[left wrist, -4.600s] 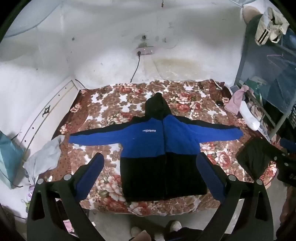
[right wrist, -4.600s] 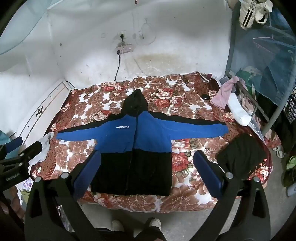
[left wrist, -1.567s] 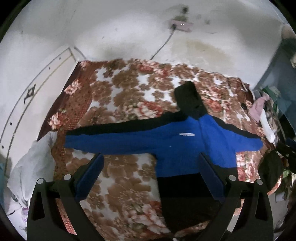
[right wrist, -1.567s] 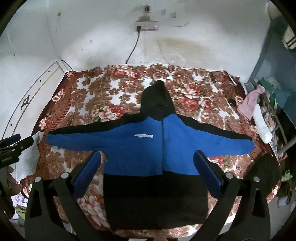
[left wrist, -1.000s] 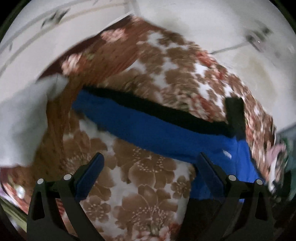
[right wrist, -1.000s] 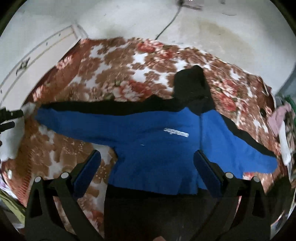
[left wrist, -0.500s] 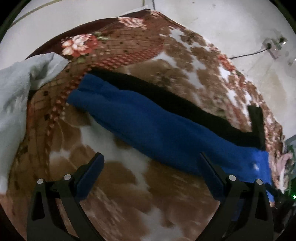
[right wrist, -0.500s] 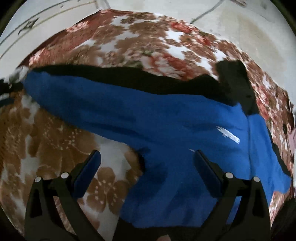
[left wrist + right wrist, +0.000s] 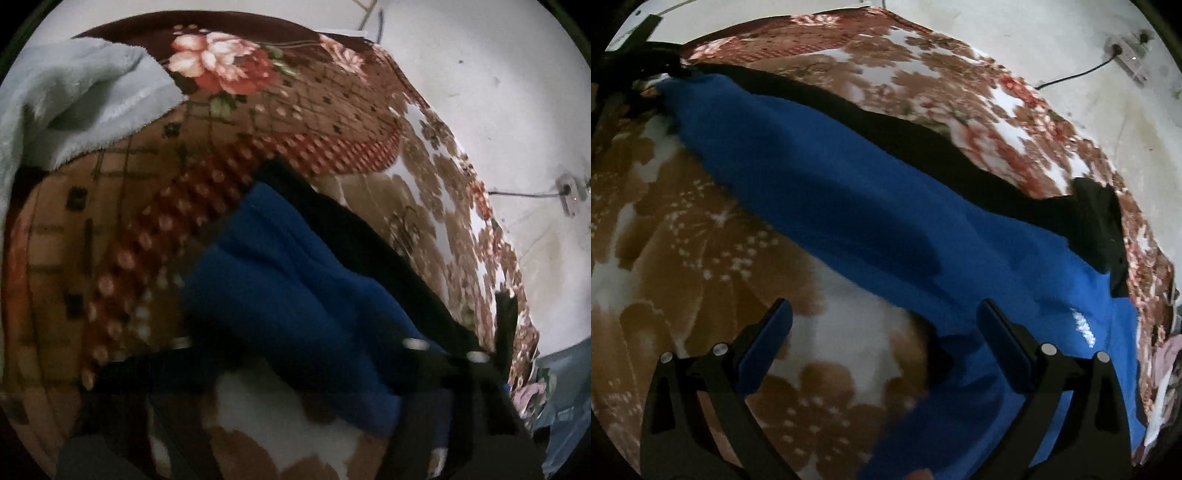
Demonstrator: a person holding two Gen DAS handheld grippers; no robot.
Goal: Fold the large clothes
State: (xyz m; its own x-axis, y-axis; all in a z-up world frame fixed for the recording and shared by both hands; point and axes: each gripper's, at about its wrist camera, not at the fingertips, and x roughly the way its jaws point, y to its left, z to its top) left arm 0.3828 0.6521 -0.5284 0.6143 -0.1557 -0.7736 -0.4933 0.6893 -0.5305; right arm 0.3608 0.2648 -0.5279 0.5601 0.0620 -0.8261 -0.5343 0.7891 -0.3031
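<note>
A blue and black hooded jacket [image 9: 871, 206] lies spread flat on the floral bed cover [image 9: 683, 236]. Its left sleeve [image 9: 295, 280] fills the left wrist view, cuff end towards me. My left gripper [image 9: 295, 354] is low over that sleeve, dark and blurred, and its fingers seem to straddle the sleeve; I cannot tell whether it is open or shut. It also shows at the cuff in the right wrist view [image 9: 661, 70]. My right gripper [image 9: 882, 325] is open, just above the armpit where the sleeve meets the body. The black hood [image 9: 1097, 221] lies at the right.
A pale grey-blue towel [image 9: 74, 96] lies at the bed's left edge next to the cuff. A white wall with a socket and cable [image 9: 1123, 59] runs behind the bed. Pink cloth [image 9: 1167, 354] shows at the far right edge.
Both grippers have dropped closer to the bed. The left one has reached the cuff end of the sleeve; the right one has come down over the armpit.
</note>
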